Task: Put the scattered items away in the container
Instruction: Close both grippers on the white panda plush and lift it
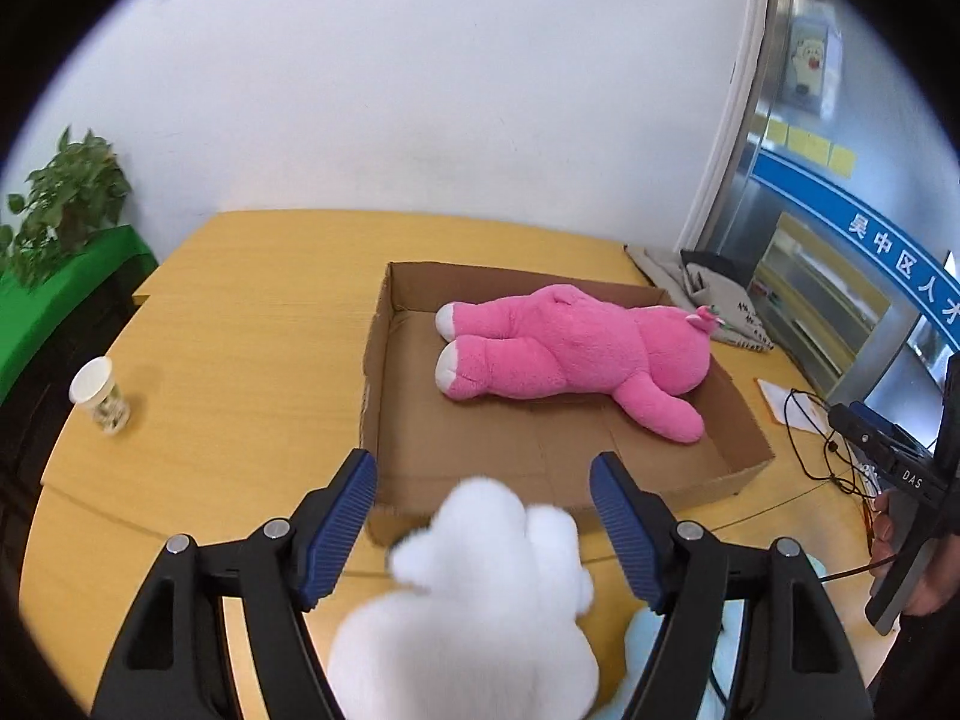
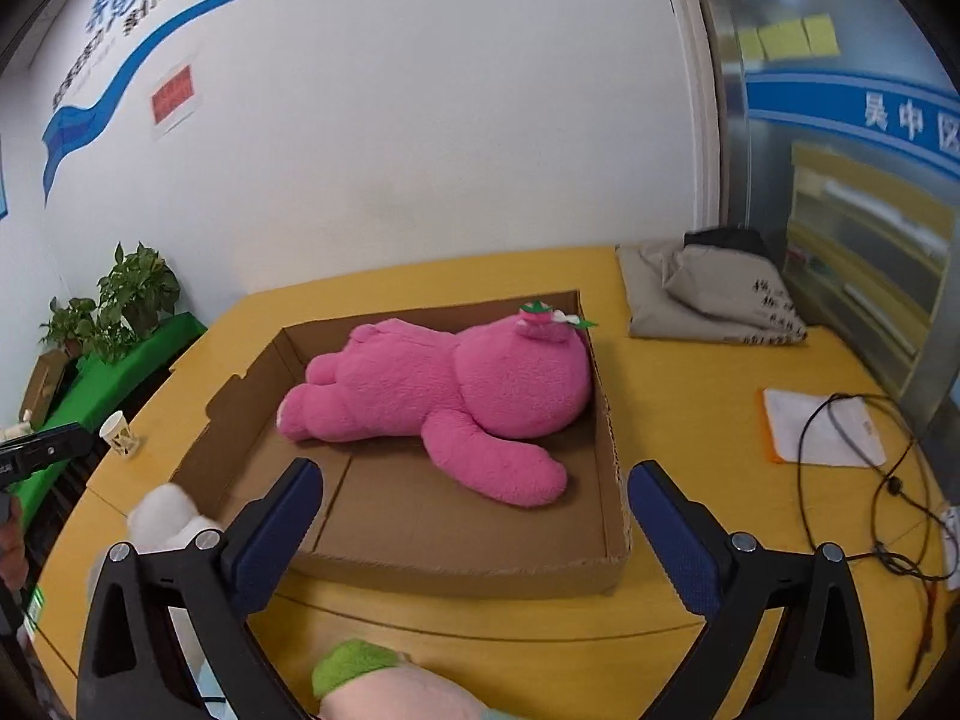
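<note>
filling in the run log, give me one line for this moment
box: pink plush inside | white plush: outside, between open left hand-held gripper fingers | right hand-held gripper: open, empty

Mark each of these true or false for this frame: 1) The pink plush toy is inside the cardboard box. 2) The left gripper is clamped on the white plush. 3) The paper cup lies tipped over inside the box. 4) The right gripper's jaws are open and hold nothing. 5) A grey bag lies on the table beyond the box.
1) True. The pink plush toy lies in the cardboard box.
2) False. The left gripper is open; the white plush sits between the fingers, unclamped.
3) False. The paper cup stands upright on the table, outside the box.
4) True. The right gripper is open with nothing between the jaws.
5) True. The grey bag lies there.
</note>
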The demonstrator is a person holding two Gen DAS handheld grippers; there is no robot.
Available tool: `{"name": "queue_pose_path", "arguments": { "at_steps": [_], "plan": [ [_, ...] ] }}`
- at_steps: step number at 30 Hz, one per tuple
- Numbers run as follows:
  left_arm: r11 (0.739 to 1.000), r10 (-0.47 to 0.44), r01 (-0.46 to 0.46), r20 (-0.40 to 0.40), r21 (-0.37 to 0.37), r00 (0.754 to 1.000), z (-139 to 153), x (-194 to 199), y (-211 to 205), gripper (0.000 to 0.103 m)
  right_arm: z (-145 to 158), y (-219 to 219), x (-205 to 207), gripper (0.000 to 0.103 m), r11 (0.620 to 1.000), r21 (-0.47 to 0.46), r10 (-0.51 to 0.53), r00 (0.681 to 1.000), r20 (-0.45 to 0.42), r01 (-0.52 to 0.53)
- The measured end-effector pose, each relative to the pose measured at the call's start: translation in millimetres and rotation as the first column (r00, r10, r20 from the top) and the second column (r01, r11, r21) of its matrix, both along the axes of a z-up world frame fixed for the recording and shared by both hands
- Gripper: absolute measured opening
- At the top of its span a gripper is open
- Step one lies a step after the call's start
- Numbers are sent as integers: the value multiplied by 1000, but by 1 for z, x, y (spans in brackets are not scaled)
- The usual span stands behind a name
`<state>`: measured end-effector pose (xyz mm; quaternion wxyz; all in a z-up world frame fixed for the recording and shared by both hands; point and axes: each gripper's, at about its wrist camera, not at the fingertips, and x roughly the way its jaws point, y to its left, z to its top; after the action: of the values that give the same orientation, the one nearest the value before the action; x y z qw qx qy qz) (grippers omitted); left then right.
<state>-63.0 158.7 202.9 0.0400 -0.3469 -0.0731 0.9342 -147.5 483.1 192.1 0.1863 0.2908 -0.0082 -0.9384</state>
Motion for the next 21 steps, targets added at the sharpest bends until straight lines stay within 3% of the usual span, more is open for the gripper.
{"name": "queue_pose_path", "arguments": {
  "at_steps": [4,10,21],
  "plan": [
    [999,22,-23,-25,-39,999,2,34,15,78,16,-16,37,103,999,35,4,999,-51,-2],
    [1000,-27,27,-65,6,998,7,62,39,78,23,-44,76,103,988,154,32,996,-89,-18],
    [1000,-16,17,-39,23,999,-7,69,52,78,13,-49,89,103,974,227,12,997,-81,7]
  ]
}}
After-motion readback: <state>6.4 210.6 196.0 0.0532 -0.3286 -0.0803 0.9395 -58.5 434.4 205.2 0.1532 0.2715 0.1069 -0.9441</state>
